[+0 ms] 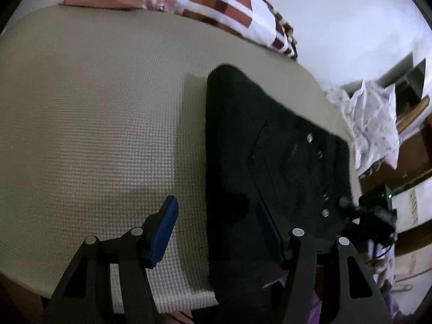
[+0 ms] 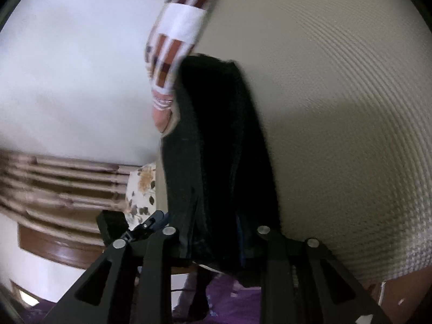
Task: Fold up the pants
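The black pants (image 1: 275,162) lie on the beige textured bed cover (image 1: 94,121), with small metal studs near a pocket. My left gripper (image 1: 224,232) is open above the pants' left edge; its blue-padded left finger (image 1: 164,229) is over the cover, the right finger over the dark cloth. In the right wrist view the pants (image 2: 216,148) run away from the camera along the bed's edge. My right gripper (image 2: 213,237) has cloth between its fingers at the near end; the fingertips are hidden by the fabric.
A red-and-white checked blanket (image 1: 221,2) lies at the far end of the bed, also seen in the right wrist view (image 2: 178,35). A flowered white cloth (image 1: 375,124) and wooden furniture (image 1: 413,140) stand beside the bed. The right gripper shows in the left wrist view (image 1: 375,210).
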Demonstrator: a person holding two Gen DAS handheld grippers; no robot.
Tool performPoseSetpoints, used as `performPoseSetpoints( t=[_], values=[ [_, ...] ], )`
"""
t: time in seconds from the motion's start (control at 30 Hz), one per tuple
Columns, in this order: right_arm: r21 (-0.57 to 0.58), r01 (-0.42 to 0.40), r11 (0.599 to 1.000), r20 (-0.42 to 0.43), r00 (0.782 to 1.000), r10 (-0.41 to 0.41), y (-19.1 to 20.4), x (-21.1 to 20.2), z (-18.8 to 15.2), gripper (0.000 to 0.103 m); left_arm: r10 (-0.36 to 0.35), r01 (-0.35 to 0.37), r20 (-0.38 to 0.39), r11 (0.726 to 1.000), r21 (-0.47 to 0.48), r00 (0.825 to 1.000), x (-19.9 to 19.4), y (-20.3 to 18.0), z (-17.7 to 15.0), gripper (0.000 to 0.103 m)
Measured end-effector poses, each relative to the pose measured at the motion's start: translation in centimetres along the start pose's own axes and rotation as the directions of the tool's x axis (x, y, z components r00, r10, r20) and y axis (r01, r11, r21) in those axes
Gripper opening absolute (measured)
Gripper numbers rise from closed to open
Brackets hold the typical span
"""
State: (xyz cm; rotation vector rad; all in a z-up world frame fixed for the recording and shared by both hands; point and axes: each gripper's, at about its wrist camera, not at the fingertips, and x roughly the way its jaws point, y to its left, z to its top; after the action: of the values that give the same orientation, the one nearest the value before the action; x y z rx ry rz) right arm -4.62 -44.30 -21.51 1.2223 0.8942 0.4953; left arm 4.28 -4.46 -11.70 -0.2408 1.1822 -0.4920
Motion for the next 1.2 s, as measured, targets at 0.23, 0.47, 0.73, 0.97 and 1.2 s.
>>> performPoseSetpoints(
  t=[0.23,0.47,0.73,0.97,1.2],
  values=[
    [0.043,-0.040,0.998,0.165,0.986,0.032,-0.1,-6.6,0.0,0.036,0.009,-0.009,-0.002,1.000,-0.007,1.000,0.1,0.1,-0.2,0.061],
    [0.115,-0.188,0.976,0.104,0.979,0.176,1.8,-6.5,-4.0,0.036,0.001,-0.001,0.010,1.000,0.019,1.000,-0.1,-0.9,-0.5,0.061],
    [0.151,-0.087,0.985,0.083,0.994,0.075,1.0,-3.4,-3.7,0.045,-0.010,0.010,-0.003,0.999,0.040,1.000,-0.2,-1.2,-1.0,0.061],
    [0.133,-0.030,0.991,0.131,0.991,0.012,2.0,-1.5,-3.1,0.043,-0.014,0.014,-0.002,0.999,0.032,1.000,-0.2,-0.7,-1.1,0.061],
    [0.089,-0.031,0.996,0.138,0.990,0.019,4.6,-1.9,-4.3,0.014,0.016,-0.019,0.042,0.998,0.057,0.999,-2.1,-0.2,-0.6,0.061]
  ],
)
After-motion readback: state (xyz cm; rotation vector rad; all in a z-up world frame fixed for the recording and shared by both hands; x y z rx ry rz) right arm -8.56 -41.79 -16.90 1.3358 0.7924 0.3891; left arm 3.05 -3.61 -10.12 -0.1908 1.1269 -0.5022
